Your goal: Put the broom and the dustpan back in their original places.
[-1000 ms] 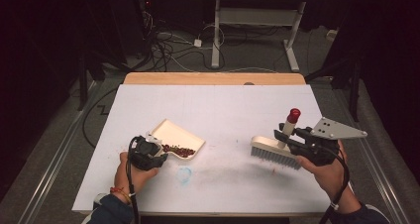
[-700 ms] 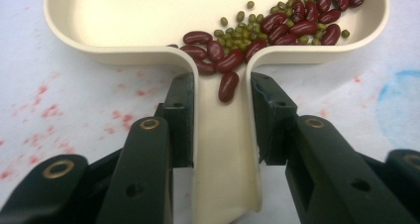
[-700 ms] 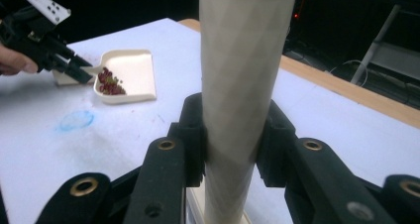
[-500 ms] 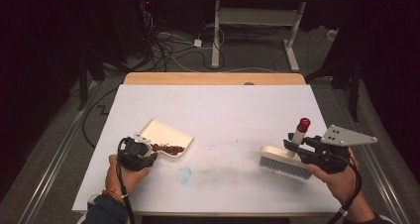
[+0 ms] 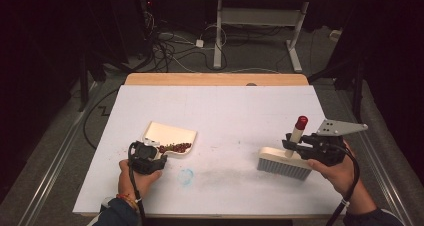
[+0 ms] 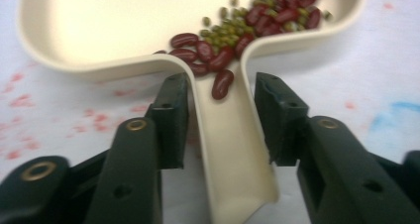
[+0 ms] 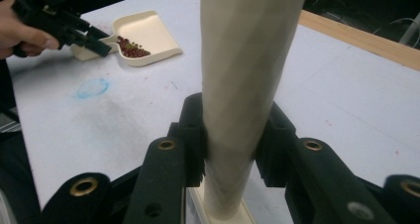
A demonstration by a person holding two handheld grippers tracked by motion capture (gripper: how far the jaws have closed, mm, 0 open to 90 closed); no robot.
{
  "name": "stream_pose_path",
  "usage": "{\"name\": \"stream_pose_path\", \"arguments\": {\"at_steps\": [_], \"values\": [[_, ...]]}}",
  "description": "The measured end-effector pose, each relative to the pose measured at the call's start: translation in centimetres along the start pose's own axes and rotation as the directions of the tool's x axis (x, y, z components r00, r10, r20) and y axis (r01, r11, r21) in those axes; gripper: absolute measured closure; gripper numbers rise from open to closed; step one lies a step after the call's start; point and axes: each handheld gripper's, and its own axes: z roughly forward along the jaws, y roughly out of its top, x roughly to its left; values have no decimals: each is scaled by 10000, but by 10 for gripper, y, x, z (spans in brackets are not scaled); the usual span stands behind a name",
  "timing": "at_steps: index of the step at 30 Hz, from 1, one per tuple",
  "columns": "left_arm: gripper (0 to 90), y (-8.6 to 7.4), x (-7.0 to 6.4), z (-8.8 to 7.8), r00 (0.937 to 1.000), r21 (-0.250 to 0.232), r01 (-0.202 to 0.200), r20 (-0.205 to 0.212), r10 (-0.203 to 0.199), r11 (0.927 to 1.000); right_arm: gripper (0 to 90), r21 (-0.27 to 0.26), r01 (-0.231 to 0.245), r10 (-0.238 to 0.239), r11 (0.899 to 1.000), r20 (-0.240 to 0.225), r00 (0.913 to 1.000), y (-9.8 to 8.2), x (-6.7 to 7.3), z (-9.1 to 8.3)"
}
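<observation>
A cream dustpan [image 5: 170, 135] lies flat on the white table, left of centre, with red and green beans [image 6: 237, 30] piled near its neck. My left gripper [image 5: 155, 153] straddles the dustpan's handle [image 6: 228, 149]; its jaws have just been opening and the pads stand slightly off the handle. At the right, a white brush [image 5: 284, 162] rests bristles down on the table. Its cream handle [image 7: 242, 85] with a red tip [image 5: 301, 121] leans upward, and my right gripper [image 5: 292, 145] is shut on it. The dustpan [image 7: 148, 33] and the left gripper [image 7: 74, 28] also appear far off in the right gripper view.
A blue ring mark [image 5: 186, 176] and a grey smear [image 5: 225, 173] lie on the table between the two tools. A wooden strip [image 5: 215, 79] runs along the far edge. Cables [image 5: 170, 46] and table legs stand on the floor beyond.
My right gripper has carried the brush to the right and toward the near edge, lowering it. The dustpan has shifted a little to the left with my left hand.
</observation>
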Motion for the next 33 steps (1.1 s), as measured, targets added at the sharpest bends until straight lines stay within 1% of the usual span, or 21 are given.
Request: {"name": "stream_pose_path", "arguments": {"at_steps": [2,3,4,5,8,9,11,12,13,14,16,17,19,20,23,24,25,26,27,29,33], "values": [[536,-1,-4,1,9999,62,-139,30,139,9999,692,126,-114,114,9999,5,9999,4,-7,6],[522,-2,-6,1,9996,55,-267,-9,267,9996,688,188,-169,168,9997,49,9998,6,-12,10],[518,-4,-7,0,9996,-16,-282,68,282,9996,683,245,-256,254,9994,72,9997,8,-16,14],[506,-6,-7,0,9992,-31,-272,289,273,9996,672,289,-320,315,9991,189,9993,10,-21,19],[464,-10,-10,-3,9972,-84,-546,500,550,9985,645,510,-617,589,9968,552,9967,15,-35,34],[456,-11,-10,-3,9963,-110,-622,586,628,9980,634,568,-721,674,9958,803,9945,16,-40,39],[448,-13,-11,-4,9941,-164,-643,867,655,9978,620,786,-1079,997,9910,1022,9898,18,-51,50],[439,-13,-11,-4,9929,-195,-717,939,732,9972,608,810,-1185,1079,9896,1247,9863,18,-56,56],[434,-13,-13,-4,9923,-188,-827,909,841,9964,600,916,-1336,1179,9868,1597,9801,18,-61,62],[429,-13,-14,-4,9918,-177,-927,872,939,9955,594,1010,-1430,1231,9846,1812,9757,18,-66,69],[416,-13,-14,-6,9872,-370,-1109,1111,1144,9931,582,1138,-1800,1529,9771,2136,9649,15,-76,80],[410,-14,-14,-7,9854,-458,-1251,1106,1295,9911,576,1160,-1920,1618,9745,2292,9598,14,-79,86],[378,-14,-13,-11,9806,-749,-1580,1051,1653,9846,554,1315,-2032,1648,9703,2559,9525,12,-85,96],[364,-15,-13,-13,9788,-912,-1754,912,1836,9803,556,1353,-2094,1672,9684,2707,9480,11,-87,101],[302,-18,-12,-18,9686,-1331,-2328,577,2420,9634,537,1371,-2229,1729,9652,3051,9365,8,-92,111],[288,-20,-12,-20,9659,-1513,-2439,509,2540,9579,552,1374,-2235,1711,9650,3162,9332,7,-93,113],[261,-22,-10,-21,9627,-1713,-2530,535,2654,9522,543,1353,-2217,1702,9657,3151,9337,6,-94,114],[247,-23,-9,-22,9603,-1853,-2630,446,2755,9468,540,1296,-2256,1738,9656,3239,9300,6,-95,115],[237,-24,-7,-24,9589,-1983,-2689,375,2814,9425,542,1273,-2239,1707,9663,3346,9268,6,-95,116],[221,-26,-3,-26,9581,-2228,-2680,406,2836,9373,534,1397,-2114,1530,9674,3425,9270,6,-93,119],[206,-28,3,-29,9589,-2530,-2647,327,2817,9305,504,1254,-2114,1553,9693,3542,9222,6,-88,121]]}}
